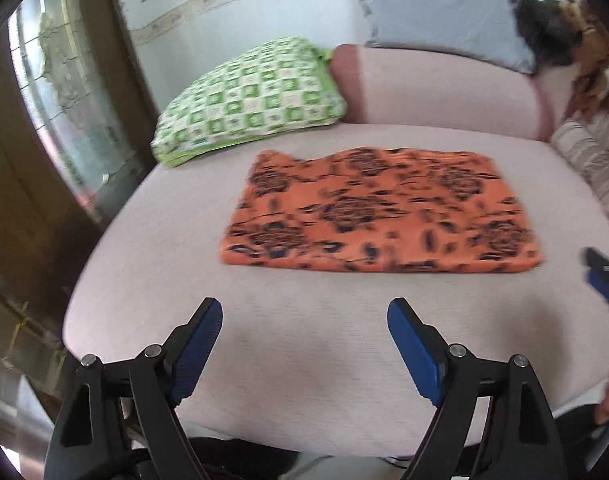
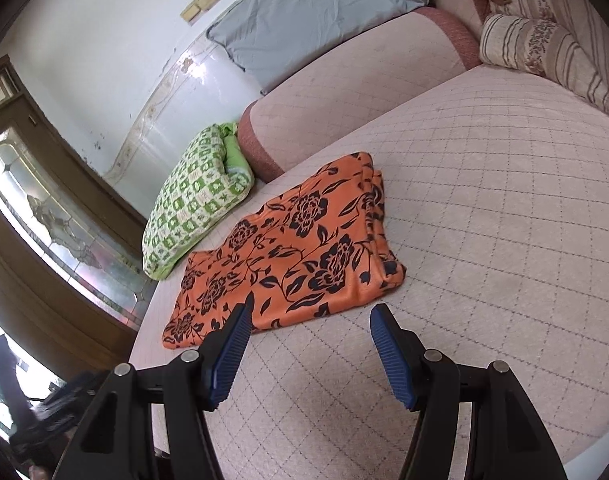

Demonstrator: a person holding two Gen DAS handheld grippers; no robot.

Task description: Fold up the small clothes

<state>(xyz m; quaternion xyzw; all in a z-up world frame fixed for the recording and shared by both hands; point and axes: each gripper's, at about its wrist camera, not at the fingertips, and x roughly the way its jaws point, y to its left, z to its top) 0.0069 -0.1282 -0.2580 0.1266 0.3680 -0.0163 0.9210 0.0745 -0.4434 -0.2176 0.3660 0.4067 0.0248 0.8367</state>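
Observation:
An orange cloth with a black flower print point(image 1: 380, 210) lies folded into a flat rectangle on the pale pink quilted bed point(image 1: 264, 360). It also shows in the right wrist view point(image 2: 288, 248), with stacked layers along its right edge. My left gripper point(image 1: 304, 312) is open and empty, hovering over bare bed short of the cloth's near edge. My right gripper point(image 2: 310, 312) is open and empty, just in front of the cloth's near edge. The right gripper's tip shows at the right edge of the left wrist view point(image 1: 604, 276).
A green checked pillow point(image 1: 248, 100) lies behind the cloth on the left. A grey pillow point(image 1: 440, 12) leans on the pink headboard point(image 1: 444, 88). Striped pillows point(image 2: 544, 48) sit at the far right. A wooden door with glass point(image 2: 56, 232) stands on the left.

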